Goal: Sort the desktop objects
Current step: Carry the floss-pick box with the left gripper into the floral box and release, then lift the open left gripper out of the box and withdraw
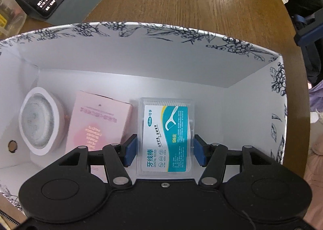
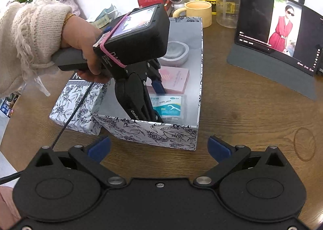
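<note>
- A white storage box (image 2: 161,135) printed with dark berry sprigs sits open-topped on a round wooden tabletop (image 2: 252,113). It serves as the landmark here.
- Its four walls rise well above the things lying on its floor, so the only way in or out is straight up through the open top.
- Inside, along the floor, three things lie in a row: a round white-rimmed dish (image 1: 39,119) at the left end, a pink carton (image 1: 99,121) in the middle, and a clear dental floss pack (image 1: 166,135) with a teal label just right of the carton.
- To the right of the floss pack the box floor is bare up to the right wall, leaving open room there.
- The left tongs (image 1: 165,150) reach down into the box. Their blue pads sit against both long sides of the floss pack, clamped on it; the pack is low in the box, though whether it rests on the floor cannot be told.
- A hand (image 2: 80,42) in a cream knitted sleeve grips the left tool's handle above the box's left side.
- The right tongs (image 2: 159,149) hover outside the box, just before its near wall, spread wide apart and holding nothing.
- A matching printed lid (image 2: 76,107) lies touching the box's left corner.
- Beyond the box stand a yellow mug (image 2: 198,13) and clutter; to its right, well apart, a tablet (image 2: 276,28) leans on its stand.
</note>
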Demonstrator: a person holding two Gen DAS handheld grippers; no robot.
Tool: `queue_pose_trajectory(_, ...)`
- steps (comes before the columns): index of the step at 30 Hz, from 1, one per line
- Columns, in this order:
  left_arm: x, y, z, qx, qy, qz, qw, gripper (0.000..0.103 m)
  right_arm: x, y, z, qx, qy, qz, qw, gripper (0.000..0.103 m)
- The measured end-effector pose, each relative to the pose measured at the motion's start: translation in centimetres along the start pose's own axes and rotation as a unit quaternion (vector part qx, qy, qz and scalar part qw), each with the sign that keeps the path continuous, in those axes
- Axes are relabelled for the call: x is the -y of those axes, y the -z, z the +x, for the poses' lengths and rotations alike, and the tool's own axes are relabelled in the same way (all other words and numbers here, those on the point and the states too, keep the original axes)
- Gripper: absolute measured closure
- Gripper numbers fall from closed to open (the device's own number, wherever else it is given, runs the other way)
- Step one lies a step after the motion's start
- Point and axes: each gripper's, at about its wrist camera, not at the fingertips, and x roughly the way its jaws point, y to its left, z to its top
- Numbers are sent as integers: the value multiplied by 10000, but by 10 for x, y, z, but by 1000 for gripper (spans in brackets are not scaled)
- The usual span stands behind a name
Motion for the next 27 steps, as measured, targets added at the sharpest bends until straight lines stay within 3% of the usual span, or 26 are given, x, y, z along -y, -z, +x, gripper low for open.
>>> queue_pose_trajectory(4, -2, 4, -18, 224, -46, -83, 9997, 34, -1, 1, 0, -3, 23, -2, 10000, 0)
queue_pose_trajectory(6, -6, 6, -27, 353, -193, -158, 9991, 20, -1, 2, -1, 6, 28, -1, 10000, 0)
queue_pose_trajectory(14, -15, 13, -77, 983, -423, -826, 9908, 9, -5, 4, -7, 124, 57, -27, 9999, 0)
queue_pose_trajectory(15, -23, 2, -85, 1107, -473, -921, 9885, 6, -6, 5, -8, 143, 62, -30, 9999, 0)
queue_pose_trajectory(20, -17, 10, -118, 1941, -895, -1539, 9647, 0, -8, 11, -14, 224, 80, -51, 9997, 0)
queue_pose_trajectory(27, 9, 20, -139, 2843, -1412, -2305, 9198, 0, -13, 28, -30, 408, 124, -129, 9990, 0)
